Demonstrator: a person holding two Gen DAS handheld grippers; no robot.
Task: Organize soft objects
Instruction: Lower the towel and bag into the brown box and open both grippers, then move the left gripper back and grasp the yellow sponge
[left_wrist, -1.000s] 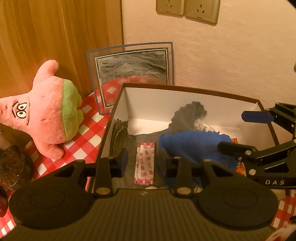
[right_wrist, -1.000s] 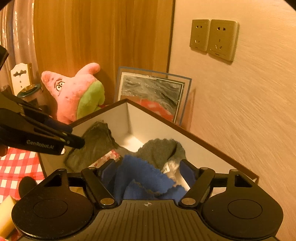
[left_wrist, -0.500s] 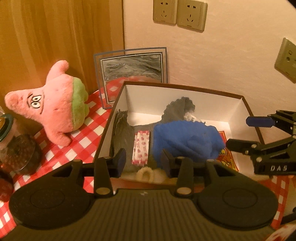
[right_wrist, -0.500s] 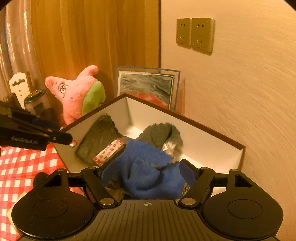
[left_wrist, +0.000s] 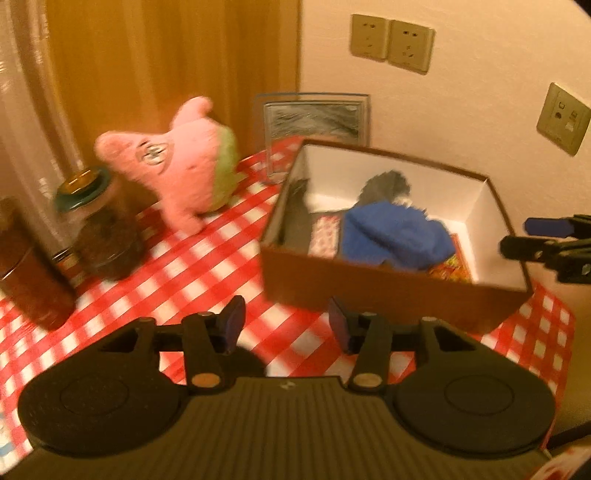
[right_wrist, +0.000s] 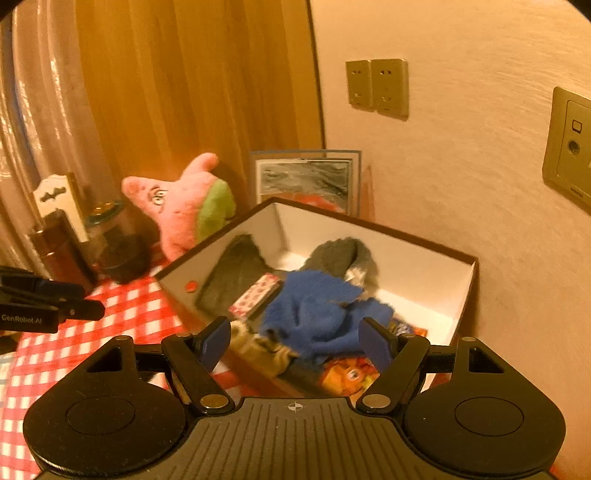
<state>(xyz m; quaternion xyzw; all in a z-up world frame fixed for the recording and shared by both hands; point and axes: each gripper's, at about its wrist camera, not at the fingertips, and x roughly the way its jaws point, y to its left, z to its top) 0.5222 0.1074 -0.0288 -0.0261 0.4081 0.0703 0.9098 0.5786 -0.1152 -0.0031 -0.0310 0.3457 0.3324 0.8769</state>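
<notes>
While jaws gape, right gripper (right_wrist: 293, 341) over box (right_wrist: 463, 295)

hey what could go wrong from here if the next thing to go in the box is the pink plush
Glass jars stand close beside the pink plush; a sweep by the open left gripper might topple one. The framed picture leaning on the wall behind it could slip if bumped. The box already holds a heaped blue cloth, so the plush may sit high and roll out.

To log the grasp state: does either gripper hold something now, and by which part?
Nothing is held. The left gripper and right gripper are both open and empty, outside the box.
</notes>
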